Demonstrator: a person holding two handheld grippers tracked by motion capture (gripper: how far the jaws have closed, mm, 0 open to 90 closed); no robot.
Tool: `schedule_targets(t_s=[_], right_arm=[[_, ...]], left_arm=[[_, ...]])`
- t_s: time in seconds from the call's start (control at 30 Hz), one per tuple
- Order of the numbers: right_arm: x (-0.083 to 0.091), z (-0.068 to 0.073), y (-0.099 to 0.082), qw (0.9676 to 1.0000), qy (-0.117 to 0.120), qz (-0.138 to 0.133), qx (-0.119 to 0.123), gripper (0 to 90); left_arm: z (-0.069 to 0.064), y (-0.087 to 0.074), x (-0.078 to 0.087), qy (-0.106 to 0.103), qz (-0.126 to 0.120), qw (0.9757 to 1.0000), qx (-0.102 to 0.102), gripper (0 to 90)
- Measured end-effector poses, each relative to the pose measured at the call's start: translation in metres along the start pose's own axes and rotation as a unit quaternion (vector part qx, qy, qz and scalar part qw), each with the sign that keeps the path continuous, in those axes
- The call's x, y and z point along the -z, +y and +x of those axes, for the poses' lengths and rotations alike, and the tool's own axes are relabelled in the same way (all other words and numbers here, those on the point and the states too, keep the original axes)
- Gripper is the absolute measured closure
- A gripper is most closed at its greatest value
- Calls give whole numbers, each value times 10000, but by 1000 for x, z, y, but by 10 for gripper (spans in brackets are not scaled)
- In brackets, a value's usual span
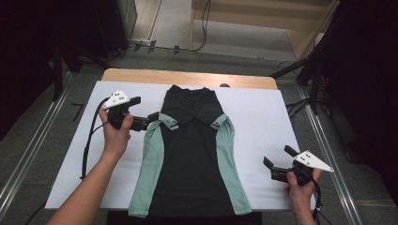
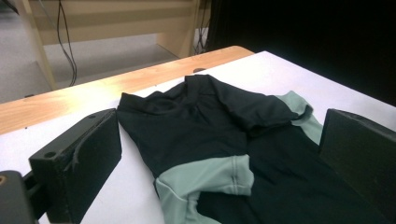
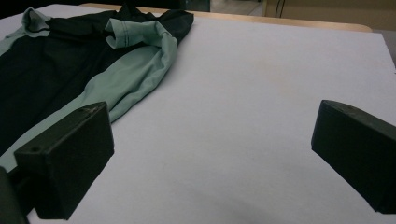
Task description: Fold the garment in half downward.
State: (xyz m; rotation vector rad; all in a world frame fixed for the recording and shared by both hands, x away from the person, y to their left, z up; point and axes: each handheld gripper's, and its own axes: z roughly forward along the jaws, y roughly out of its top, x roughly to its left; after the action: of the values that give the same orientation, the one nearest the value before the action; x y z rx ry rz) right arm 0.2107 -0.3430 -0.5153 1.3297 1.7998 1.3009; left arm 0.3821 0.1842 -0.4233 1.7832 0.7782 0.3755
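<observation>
You're working in what's looking like a lab or recording studio, not a home. A white sheet (image 1: 263, 122) is covering a plain wooden table (image 1: 187, 77), which is sitting between metal floor rails (image 1: 28, 150). Black curtains (image 1: 371, 70) are closing off both sides, tripod legs (image 1: 300, 70) are standing at the far corners, and loose cables (image 1: 204, 23) are trailing across the grey floor toward a bare plywood structure (image 1: 263, 18) behind.

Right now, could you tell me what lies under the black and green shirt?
The shirt lies flat on the white sheet covering the wooden table. Whatever might sit beneath the fabric itself is hidden.
</observation>
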Motion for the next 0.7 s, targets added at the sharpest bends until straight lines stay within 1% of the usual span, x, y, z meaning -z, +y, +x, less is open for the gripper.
schedule_targets(t_s=[0.13,0.27,0.4,0.47,0.6,0.7], right_arm=[[-2,1,0,10000,7,12,43,0],[-4,1,0,10000,11,13,94,0],[-4,1,0,10000,11,21,80,0],[-4,1,0,10000,17,20,84,0],[-5,2,0,10000,1,37,86,0],[-5,2,0,10000,-3,37,85,0]], left_arm=[[7,3,-9,-33,17,9999,101,0],[12,6,-18,-42,68,9999,122,0],[17,8,-28,-28,148,9998,135,0],[20,9,-33,-37,151,9997,194,0],[24,12,-42,-49,253,9995,157,0],[27,13,-48,-72,261,9994,205,5]])
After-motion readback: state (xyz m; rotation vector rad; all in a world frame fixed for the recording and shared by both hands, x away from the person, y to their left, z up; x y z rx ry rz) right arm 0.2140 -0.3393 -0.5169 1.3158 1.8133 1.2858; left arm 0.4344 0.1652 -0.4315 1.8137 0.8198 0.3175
